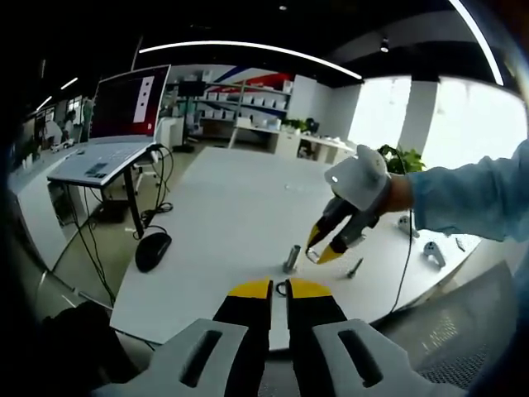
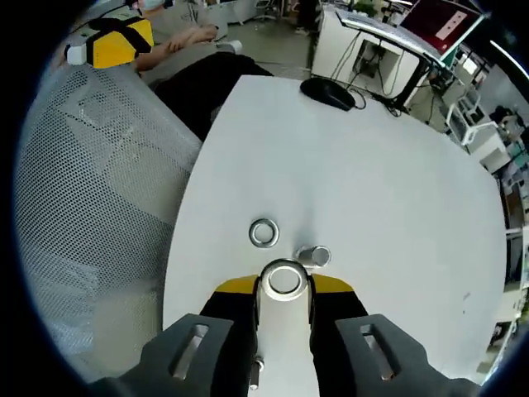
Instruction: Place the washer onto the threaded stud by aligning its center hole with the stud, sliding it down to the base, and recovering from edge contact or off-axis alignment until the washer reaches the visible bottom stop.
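While held flat between the yellow tips of the right claw (image 2: 283, 285), washer (image 2: 283, 279) faces hole-up, presumably so the bore can be lined over the stud. Right claw closed on its rim, gripping from both sides. Just beyond the tips, threaded stud (image 2: 315, 256) stands upright on the white tabletop (image 2: 397, 190), slightly right of the held washer, close but apart; not yet threaded on. Hole looks off-axis from the stud, so likely needs a small shift forward and right before lowering. Second washer (image 2: 264, 233) lies flat on the tabletop, left of the stud, loose. Farther out, computer mouse (image 2: 327, 93) near the far edge. Mesh chair back (image 2: 91, 207) along the left.

In left gripper view, left claw (image 1: 278, 289) near the tabletop edge, tips nearly together; a small dark ring shows in the gap, cannot tell if pinched or just lying behind. Beyond it, same stud (image 1: 291, 258) upright, with the right claw (image 1: 321, 248) coming in from the right above and beside it, angled down, washer edge barely visible at its tips. Loose bolt (image 1: 355, 268) lying just past. Mouse (image 1: 153, 249) at left edge, laptop (image 1: 107, 153) on a stand farther back.
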`<state>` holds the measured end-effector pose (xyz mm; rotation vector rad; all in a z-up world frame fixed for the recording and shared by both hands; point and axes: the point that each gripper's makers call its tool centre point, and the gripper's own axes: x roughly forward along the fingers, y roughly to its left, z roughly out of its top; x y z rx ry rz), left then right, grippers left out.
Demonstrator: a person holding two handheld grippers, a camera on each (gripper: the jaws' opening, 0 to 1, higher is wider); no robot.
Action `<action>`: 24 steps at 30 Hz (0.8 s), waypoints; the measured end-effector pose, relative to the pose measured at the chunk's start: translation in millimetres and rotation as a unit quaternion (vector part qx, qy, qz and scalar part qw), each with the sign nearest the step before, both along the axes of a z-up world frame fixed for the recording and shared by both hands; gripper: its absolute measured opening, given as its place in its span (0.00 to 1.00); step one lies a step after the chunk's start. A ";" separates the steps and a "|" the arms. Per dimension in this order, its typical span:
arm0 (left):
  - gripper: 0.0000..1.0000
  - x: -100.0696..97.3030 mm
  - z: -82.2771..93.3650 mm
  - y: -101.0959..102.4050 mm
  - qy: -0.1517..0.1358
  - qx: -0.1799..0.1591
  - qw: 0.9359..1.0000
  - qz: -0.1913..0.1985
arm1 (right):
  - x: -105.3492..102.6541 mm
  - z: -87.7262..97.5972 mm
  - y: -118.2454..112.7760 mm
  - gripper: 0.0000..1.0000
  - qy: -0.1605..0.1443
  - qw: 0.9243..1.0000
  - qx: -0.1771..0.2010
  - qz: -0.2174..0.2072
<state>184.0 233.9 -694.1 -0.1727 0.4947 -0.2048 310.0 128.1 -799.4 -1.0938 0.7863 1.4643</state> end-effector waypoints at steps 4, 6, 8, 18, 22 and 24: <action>0.04 0.1 0.3 -0.1 -0.001 0.000 1.000 0.000 | 6.4 4.6 8.6 0.23 -0.011 1.000 0.003 0.005; 0.04 0.3 0.6 -0.1 -0.002 -0.001 1.000 0.000 | 7.7 5.1 11.9 0.23 -0.013 1.000 0.002 0.006; 0.04 0.3 0.5 0.0 -0.002 -0.001 1.000 0.000 | 10.0 4.2 14.9 0.23 -0.016 1.000 0.000 0.009; 0.04 0.9 1.3 0.0 -0.005 -0.002 1.000 0.000 | 23.4 -3.7 21.6 0.23 -0.024 0.999 -0.019 0.009; 0.03 0.6 0.9 -0.7 -0.004 -0.002 1.000 -0.001 | 21.5 -5.0 23.3 0.23 -0.013 1.000 -0.018 0.009; 0.03 0.6 0.9 -0.8 -0.004 -0.002 1.000 -0.001 | 22.6 -7.0 22.5 0.23 -0.020 0.999 -0.027 0.015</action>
